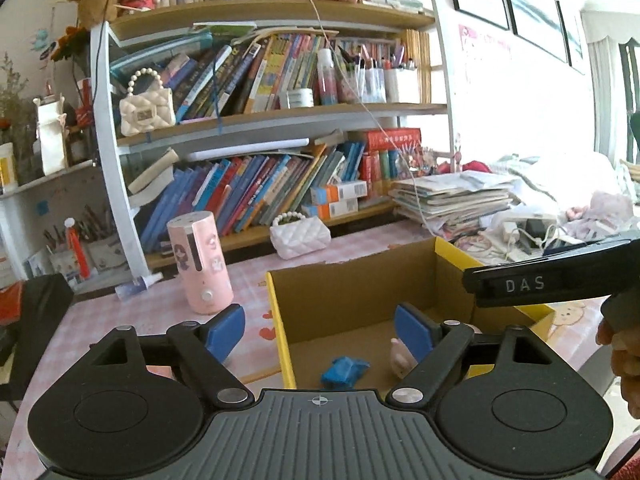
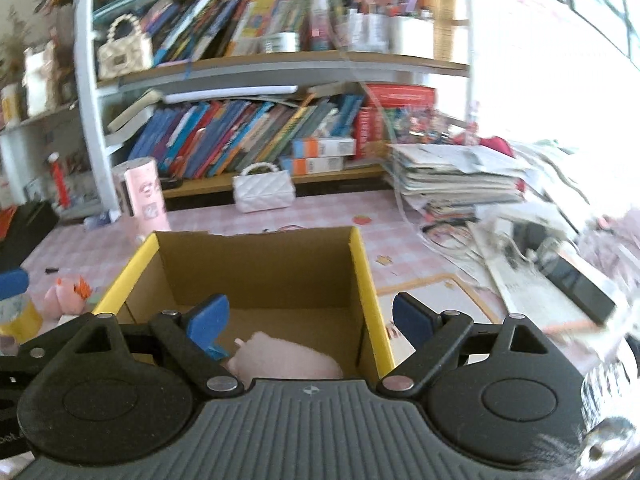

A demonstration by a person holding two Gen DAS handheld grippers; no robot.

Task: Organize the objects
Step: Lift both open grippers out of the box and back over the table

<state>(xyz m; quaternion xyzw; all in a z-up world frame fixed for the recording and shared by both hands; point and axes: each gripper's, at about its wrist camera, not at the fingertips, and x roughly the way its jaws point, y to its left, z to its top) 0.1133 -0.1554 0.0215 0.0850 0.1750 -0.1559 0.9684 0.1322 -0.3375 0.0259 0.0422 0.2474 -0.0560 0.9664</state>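
An open cardboard box with yellow edges (image 1: 280,312) sits on the pink checked table; it also shows in the right wrist view (image 2: 366,280). Inside lie a blue toy (image 1: 344,370) and a pink pig toy (image 1: 400,354), which also shows in the right wrist view (image 2: 288,360). My left gripper (image 1: 320,330) is open and empty, straddling the box's left wall. My right gripper (image 2: 310,322) is open and empty over the box, above the pig toy. The right gripper's black body (image 1: 552,284) shows at the right in the left wrist view.
A pink cylinder (image 1: 200,264) and a white quilted purse (image 1: 300,236) stand behind the box. A bookshelf (image 1: 260,120) fills the back. Stacked papers (image 1: 452,196) and cables lie at the right. A small pink plush (image 2: 64,296) and a yellow jar (image 2: 16,312) lie left of the box.
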